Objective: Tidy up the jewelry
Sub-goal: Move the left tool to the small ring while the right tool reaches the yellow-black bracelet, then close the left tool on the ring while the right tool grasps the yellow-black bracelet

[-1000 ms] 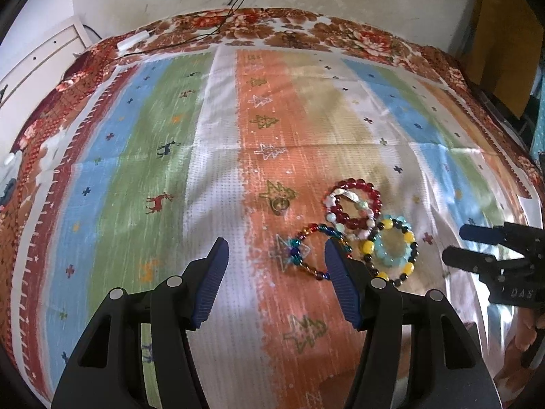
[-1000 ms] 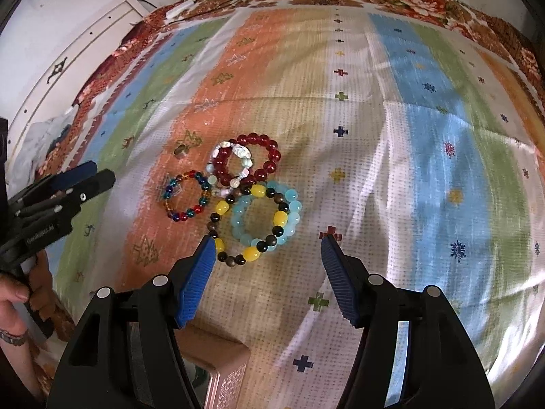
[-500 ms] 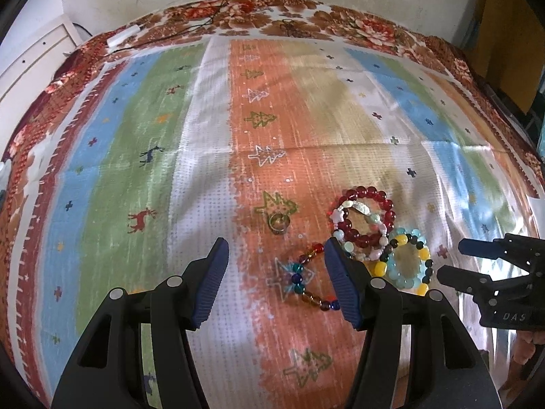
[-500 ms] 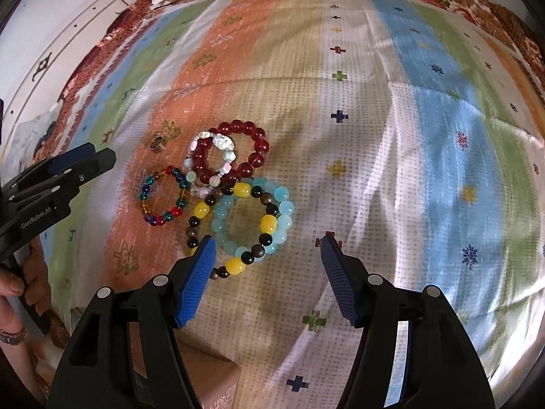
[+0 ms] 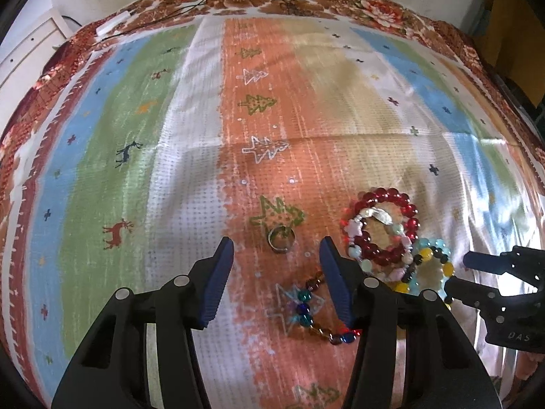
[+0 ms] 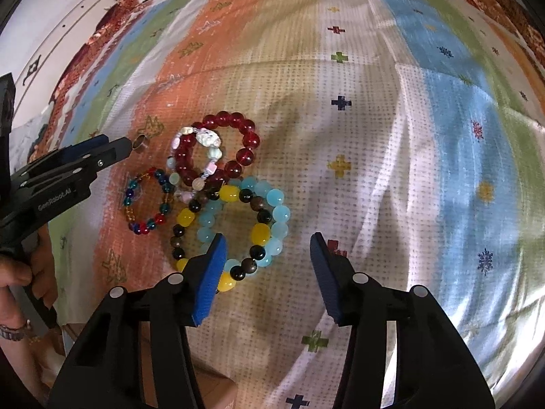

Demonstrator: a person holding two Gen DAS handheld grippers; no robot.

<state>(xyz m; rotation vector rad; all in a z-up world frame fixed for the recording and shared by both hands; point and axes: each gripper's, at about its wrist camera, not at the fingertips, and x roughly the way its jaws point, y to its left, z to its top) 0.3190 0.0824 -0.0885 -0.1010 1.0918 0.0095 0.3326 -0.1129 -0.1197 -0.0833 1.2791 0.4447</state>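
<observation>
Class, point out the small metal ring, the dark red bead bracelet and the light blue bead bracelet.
metal ring (image 5: 280, 238): left wrist view, its band.
dark red bead bracelet (image 6: 251, 140): right wrist view, a bead.
light blue bead bracelet (image 6: 281, 212): right wrist view, a bead.

Left gripper (image 5: 276, 283) body: black plastic arms, silver round screw heads
Left fingers (image 5: 218, 283): flat blue ribbed pads
Right gripper (image 6: 267, 277) body: black, same build, silver screws
Right fingers (image 6: 209, 279): blue textured pads
Markings: white "GeeRobot.AI" lettering on the left gripper's side
Wrist: metal-link band (image 6: 12, 329)

My blue claw pads (image 6: 209, 276), dark red bead ring (image 6: 235, 143), light blue beads (image 6: 276, 211), yellow and black beads (image 6: 260, 235), stripy cloth (image 6: 425, 136) with little crosses
</observation>
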